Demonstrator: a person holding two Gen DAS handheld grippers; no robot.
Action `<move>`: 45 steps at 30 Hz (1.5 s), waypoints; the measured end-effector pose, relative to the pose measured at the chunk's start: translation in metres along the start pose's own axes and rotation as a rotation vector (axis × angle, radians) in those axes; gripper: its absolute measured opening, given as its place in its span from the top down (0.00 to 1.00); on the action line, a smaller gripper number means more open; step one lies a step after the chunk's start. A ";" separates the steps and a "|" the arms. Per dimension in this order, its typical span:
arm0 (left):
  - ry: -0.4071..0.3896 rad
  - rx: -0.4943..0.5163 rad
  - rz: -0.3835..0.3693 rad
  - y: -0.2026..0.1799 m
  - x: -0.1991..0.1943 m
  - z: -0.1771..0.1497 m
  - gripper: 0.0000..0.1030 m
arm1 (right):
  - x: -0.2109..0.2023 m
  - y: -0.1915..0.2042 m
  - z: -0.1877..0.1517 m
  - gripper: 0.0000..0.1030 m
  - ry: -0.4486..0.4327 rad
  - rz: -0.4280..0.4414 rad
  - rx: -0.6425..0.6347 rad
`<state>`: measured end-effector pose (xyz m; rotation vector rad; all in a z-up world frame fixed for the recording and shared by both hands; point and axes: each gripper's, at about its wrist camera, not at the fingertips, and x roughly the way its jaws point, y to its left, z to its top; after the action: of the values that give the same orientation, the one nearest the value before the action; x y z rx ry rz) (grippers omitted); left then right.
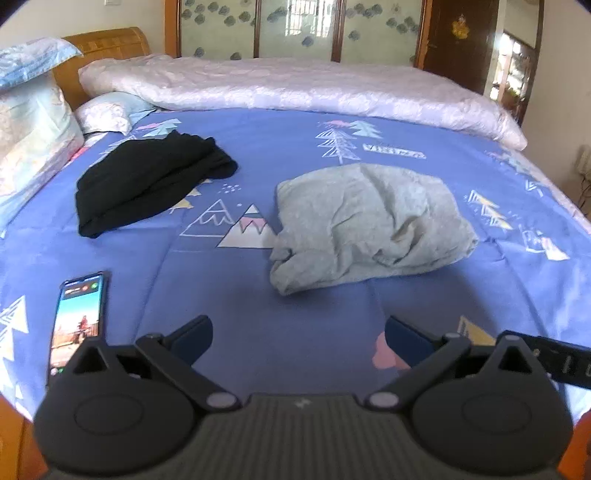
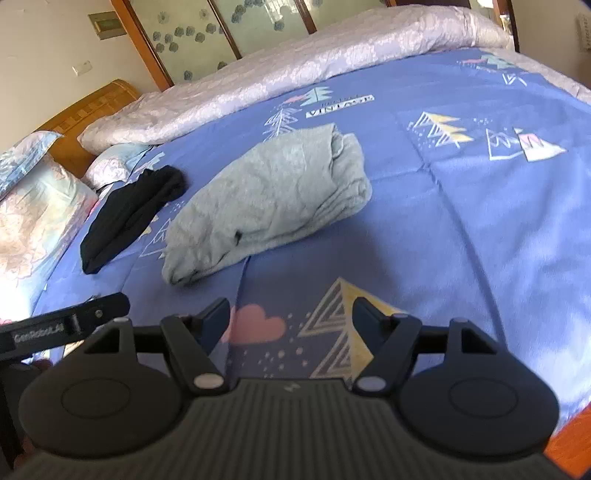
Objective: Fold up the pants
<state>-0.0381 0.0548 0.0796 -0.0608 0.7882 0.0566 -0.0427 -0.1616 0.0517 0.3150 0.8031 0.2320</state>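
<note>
- Bottom centre of the left wrist view: black two-finger left gripper, jaws spread wide, nothing between them, only blue bedcover beneath.
- Bottom centre of the right wrist view: black two-finger right gripper, jaws parted and released, empty, hovering over a pink cloud print and a yellow-and-grey triangle print.
- Lower left of the left wrist view: black smartphone with a lit screen, flat on the cover, just beside the gripper's left finger linkage.
- Underneath everything: blue printed bedcover with mountain and tree motifs, filling the middle of both views.
- Centre of the left wrist view, slightly right: pale grey-green folded pants, a rumpled soft bundle, lying on the cover, apart from both grippers; centre-left of the right wrist view, layered fold edges facing upper right.
- Left of the pants, well apart: black crumpled garment, spread on the cover at middle left; also at left in the right wrist view.
- Far left edge: floral pastel pillows, stacked against an orange wooden headboard.
- Along the upper part: pale pink quilted duvet, rolled lengthwise, across the far side of the bed.
- Top of frame: wood-framed frosted panels with blue flower pattern, and a dark brown door at upper right.
</note>
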 end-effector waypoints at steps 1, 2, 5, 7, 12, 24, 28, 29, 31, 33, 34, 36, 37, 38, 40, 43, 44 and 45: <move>-0.002 0.016 0.017 -0.002 -0.002 -0.001 0.00 | 0.000 0.000 -0.001 0.27 0.003 0.002 0.002; -0.007 0.033 0.031 -0.004 -0.003 -0.002 0.00 | 0.000 0.000 -0.003 0.27 0.004 0.003 0.003; -0.017 0.067 0.060 -0.008 -0.009 -0.005 0.00 | 0.000 0.000 -0.005 0.27 0.010 0.010 0.017; -0.031 0.070 0.064 -0.008 -0.013 -0.005 0.00 | -0.001 0.000 -0.006 0.27 0.011 0.015 0.027; -0.008 0.090 0.136 -0.013 -0.015 -0.007 0.00 | -0.003 -0.001 -0.009 0.27 0.013 0.024 0.037; 0.046 0.113 0.150 -0.016 -0.008 -0.015 0.00 | -0.003 -0.003 -0.012 0.27 0.021 0.028 0.053; 0.071 0.101 0.166 -0.013 -0.003 -0.017 0.00 | -0.001 -0.005 -0.013 0.27 0.029 0.029 0.061; 0.077 0.099 0.166 -0.012 -0.002 -0.017 0.00 | -0.001 -0.005 -0.014 0.27 0.031 0.029 0.063; 0.093 0.095 0.165 -0.011 0.001 -0.018 0.00 | 0.000 -0.005 -0.014 0.27 0.036 0.031 0.066; 0.110 0.090 0.165 -0.010 0.004 -0.020 0.00 | 0.001 -0.005 -0.015 0.27 0.040 0.031 0.069; 0.115 0.089 0.166 -0.010 0.005 -0.020 0.00 | 0.001 -0.005 -0.015 0.27 0.042 0.032 0.071; 0.126 0.085 0.170 -0.009 0.007 -0.022 0.00 | 0.002 -0.007 -0.015 0.27 0.045 0.033 0.074; 0.131 0.083 0.169 -0.009 0.009 -0.022 0.00 | 0.002 -0.008 -0.016 0.27 0.047 0.033 0.076; 0.137 0.079 0.169 -0.008 0.010 -0.022 0.00 | 0.003 -0.008 -0.016 0.27 0.050 0.032 0.079; 0.144 0.075 0.168 -0.007 0.011 -0.023 0.00 | 0.003 -0.010 -0.017 0.27 0.055 0.032 0.087; 0.155 0.072 0.166 -0.007 0.012 -0.024 0.00 | 0.004 -0.011 -0.017 0.27 0.061 0.032 0.094; 0.158 0.072 0.166 -0.007 0.013 -0.024 0.00 | 0.004 -0.011 -0.017 0.27 0.062 0.032 0.095; 0.162 0.073 0.167 -0.007 0.014 -0.025 0.00 | 0.004 -0.012 -0.017 0.27 0.062 0.033 0.095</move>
<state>-0.0453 0.0464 0.0528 0.0702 0.9551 0.1826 -0.0514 -0.1678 0.0332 0.4124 0.8722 0.2362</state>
